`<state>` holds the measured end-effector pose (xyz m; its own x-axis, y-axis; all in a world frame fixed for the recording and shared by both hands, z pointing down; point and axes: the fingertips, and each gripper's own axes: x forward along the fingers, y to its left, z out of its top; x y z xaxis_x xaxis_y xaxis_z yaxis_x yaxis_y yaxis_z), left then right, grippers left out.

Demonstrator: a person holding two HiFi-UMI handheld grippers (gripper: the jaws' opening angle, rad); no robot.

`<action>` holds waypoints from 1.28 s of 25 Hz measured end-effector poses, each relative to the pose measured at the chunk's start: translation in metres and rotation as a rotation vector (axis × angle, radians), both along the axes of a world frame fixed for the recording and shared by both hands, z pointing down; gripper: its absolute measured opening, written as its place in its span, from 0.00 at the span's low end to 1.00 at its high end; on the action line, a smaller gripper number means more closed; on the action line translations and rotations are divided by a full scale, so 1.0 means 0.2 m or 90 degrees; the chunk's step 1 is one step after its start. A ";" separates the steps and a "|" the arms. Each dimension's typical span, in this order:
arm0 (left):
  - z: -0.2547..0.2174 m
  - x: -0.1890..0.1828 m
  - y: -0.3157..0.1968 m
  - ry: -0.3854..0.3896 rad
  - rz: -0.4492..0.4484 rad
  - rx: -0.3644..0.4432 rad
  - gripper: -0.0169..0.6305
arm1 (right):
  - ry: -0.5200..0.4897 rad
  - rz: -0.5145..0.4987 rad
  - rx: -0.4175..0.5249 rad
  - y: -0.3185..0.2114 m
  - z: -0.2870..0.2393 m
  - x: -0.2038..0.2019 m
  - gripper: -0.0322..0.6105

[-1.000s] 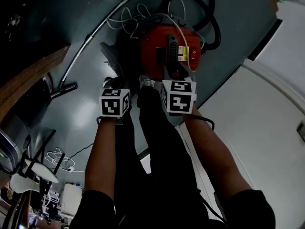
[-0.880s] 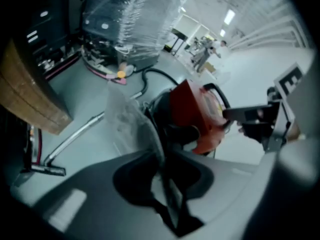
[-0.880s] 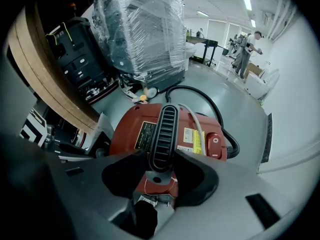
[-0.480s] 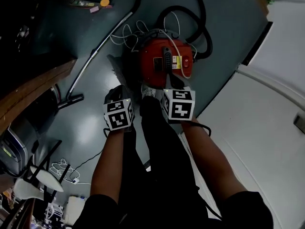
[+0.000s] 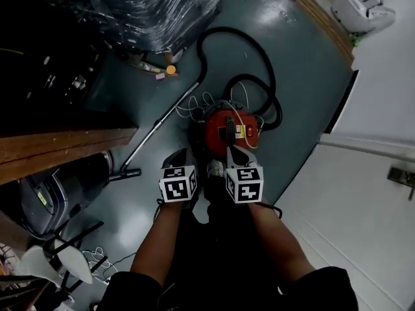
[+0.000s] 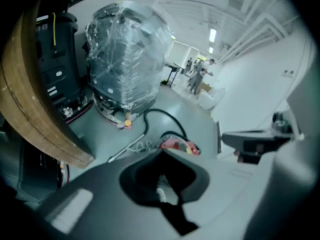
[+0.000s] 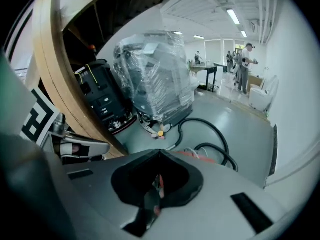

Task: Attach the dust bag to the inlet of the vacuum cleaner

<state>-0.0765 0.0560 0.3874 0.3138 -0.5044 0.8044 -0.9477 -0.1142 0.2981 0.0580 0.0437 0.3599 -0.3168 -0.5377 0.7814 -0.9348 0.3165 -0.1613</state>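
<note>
Glossy dark teal floor underfoot, pale wall along the right. Nearest, two bare forearms and dark trouser legs, deep in shadow and hard to separate. Left gripper and right gripper side by side at the near side of the vacuum cleaner, tips over its near edge in the head view, contact impossible to judge from above.

From its own camera, left gripper with jaws pressed together, only a thin dark seam and a notch-shaped hollow between them, nothing gripped. Something white down in the hollow, too blurred to name. Right gripper likewise closed on nothing, with an unclear reddish sliver in its hollow.

White shoe between the two grippers, right at the near side of the vacuum cleaner. Red drum mostly cut off behind the jaws in both gripper views, only a strip showing above them.

Black hose looping behind and to the right of the vacuum cleaner. White cord heaped at its left. Metal wand slanting away to its left. Beyond the vacuum cleaner, plastic-wrapped pallet, top cropped. Farthest off, small figures near a doorway.
</note>
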 end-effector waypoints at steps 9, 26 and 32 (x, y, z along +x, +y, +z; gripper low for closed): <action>-0.96 0.12 -0.15 0.037 0.003 0.149 0.02 | -0.037 -0.013 0.188 -0.11 -0.93 -0.06 0.05; -2.18 0.19 -0.53 0.000 0.053 0.426 0.03 | -0.103 0.013 0.446 -0.44 -2.13 -0.12 0.05; -2.28 0.20 -0.49 -0.026 0.071 0.456 0.03 | -0.105 0.010 0.428 -0.41 -2.10 -0.15 0.05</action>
<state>-0.0372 -0.0428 -0.0693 0.3709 -0.8787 0.3005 -0.9278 -0.3649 0.0781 0.0272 -0.0386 -0.0594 -0.3918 -0.8937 0.2186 -0.9199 0.3849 -0.0754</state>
